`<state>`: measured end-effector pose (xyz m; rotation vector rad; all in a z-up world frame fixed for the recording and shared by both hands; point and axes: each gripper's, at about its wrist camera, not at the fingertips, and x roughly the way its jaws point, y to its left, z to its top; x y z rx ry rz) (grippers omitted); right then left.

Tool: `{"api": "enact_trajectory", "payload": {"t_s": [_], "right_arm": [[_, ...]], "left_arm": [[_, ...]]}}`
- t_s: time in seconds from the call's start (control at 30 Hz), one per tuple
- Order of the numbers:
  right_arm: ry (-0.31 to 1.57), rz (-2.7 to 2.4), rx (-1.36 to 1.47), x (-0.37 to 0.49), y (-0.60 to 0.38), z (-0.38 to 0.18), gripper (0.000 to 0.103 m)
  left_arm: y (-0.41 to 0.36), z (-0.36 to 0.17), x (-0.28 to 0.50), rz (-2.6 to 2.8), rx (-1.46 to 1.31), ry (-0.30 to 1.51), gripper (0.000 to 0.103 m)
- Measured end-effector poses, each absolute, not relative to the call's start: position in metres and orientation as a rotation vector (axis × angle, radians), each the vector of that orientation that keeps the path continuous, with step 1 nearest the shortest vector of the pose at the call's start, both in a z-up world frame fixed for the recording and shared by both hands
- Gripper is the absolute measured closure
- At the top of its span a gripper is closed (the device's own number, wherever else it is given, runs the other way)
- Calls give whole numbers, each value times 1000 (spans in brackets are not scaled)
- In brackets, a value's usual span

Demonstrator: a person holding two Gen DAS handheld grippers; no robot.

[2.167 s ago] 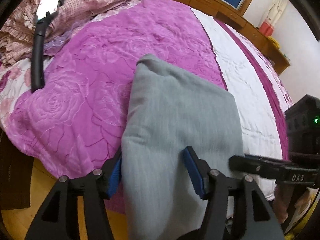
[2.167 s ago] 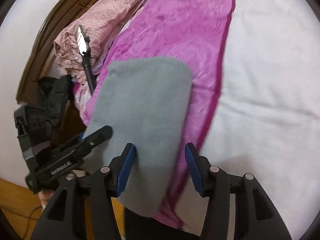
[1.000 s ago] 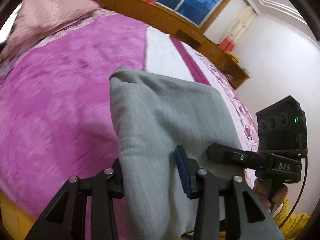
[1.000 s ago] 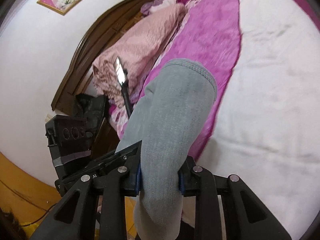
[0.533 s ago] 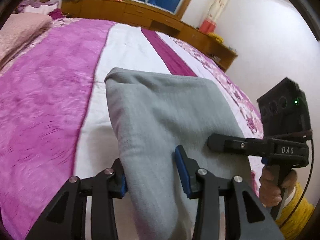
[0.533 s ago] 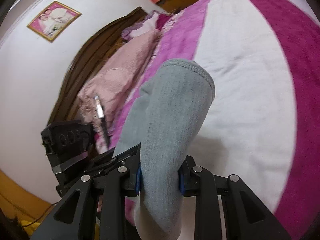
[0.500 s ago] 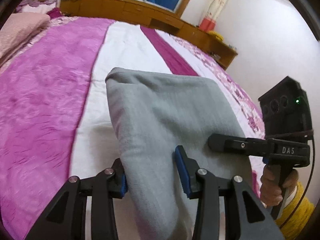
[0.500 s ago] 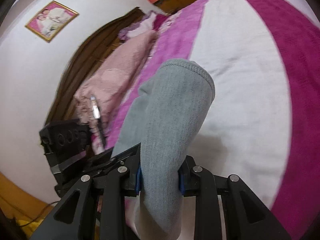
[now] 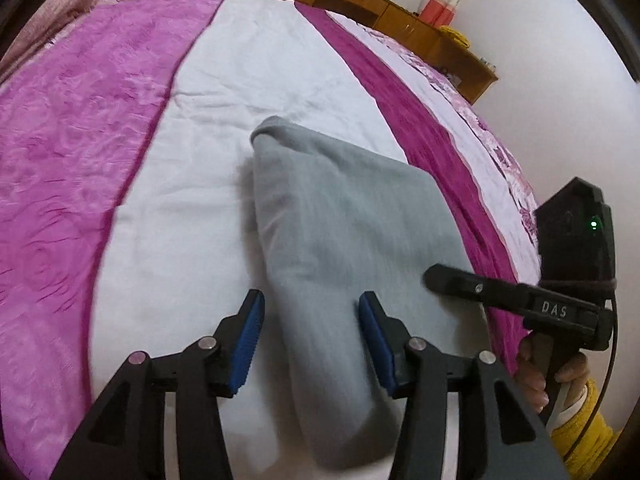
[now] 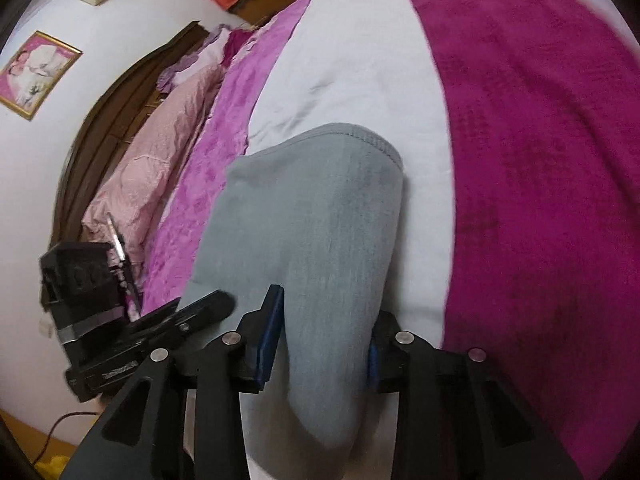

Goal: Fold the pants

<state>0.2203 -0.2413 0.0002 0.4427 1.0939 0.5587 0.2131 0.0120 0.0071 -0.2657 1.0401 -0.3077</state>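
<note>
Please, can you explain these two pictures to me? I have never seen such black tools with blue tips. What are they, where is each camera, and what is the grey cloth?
A person holds one hand-held gripping tool in each hand; no robot arm is present. Each picture comes from a camera on one tool, looking forward along its two blue-padded fingers. One view is from the left tool, the other from the right tool. The folded grey pants lie on the white stripe of the bed cover. Both tools are open around the pants, holding nothing.
</note>
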Motion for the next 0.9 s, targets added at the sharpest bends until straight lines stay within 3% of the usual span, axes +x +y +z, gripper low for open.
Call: {"api": "enact_trajectory", "payload": {"t_s": [0.1, 0.3, 0.5, 0.67, 0.77, 0.9], "right_arm": [[1034, 471, 371, 194, -247, 18, 75], [1009, 390, 287, 158, -254, 14, 75], [1011, 352, 288, 154, -254, 9, 74], [964, 346, 203, 125, -249, 30, 73], [939, 320, 108, 99, -243, 35, 64], [892, 248, 19, 72, -240, 31, 44]], "left_arm": [[18, 14, 193, -269, -222, 1024, 50], [26, 2, 166, -163, -170, 1027, 39], [18, 8, 158, -113, -136, 1025, 37], [10, 18, 129, -63, -106, 990, 23], [5, 14, 113, -64, -129, 1008, 19], [-2, -2, 96, -26, -106, 1052, 14]]}}
